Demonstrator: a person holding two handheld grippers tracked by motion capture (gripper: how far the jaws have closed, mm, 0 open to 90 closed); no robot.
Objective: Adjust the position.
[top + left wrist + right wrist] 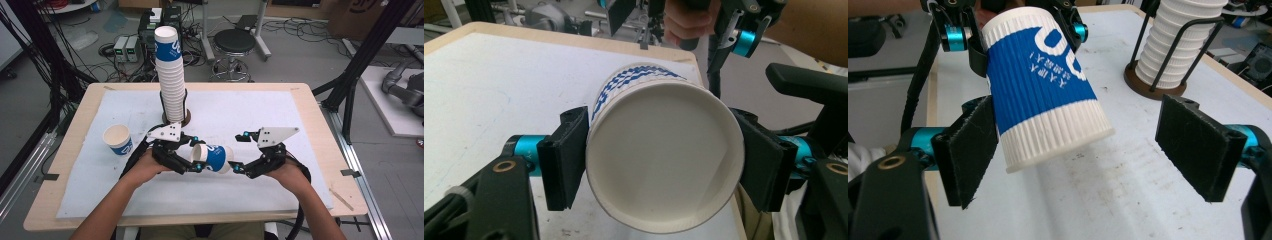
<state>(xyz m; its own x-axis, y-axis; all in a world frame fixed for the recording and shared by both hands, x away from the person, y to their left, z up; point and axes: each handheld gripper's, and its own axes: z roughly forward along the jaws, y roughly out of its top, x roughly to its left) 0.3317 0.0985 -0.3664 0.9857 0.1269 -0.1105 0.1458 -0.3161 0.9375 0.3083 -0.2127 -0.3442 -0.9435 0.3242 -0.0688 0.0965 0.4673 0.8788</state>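
Sideways, cup point(214, 158) clamped in L gripper point(196, 161) jaws, R gripper point(239, 153) jaws wide.

From my seat, the held cup point(664, 160) blocks most of what lies behind it in the left gripper view; its own base end is out of my sight there, and the bottom edge clips the left gripper point(664, 165) arms. In the right gripper view the cup's mouth end point(1018, 30) is hidden among the far jaws, and the cup stack point(1180, 40) runs off the top edge. In the high view my forearms cut off at the bottom edge, the stack covers much of its wire holder point(186, 117), and the print on the standing cup point(118, 139) is too small to read.
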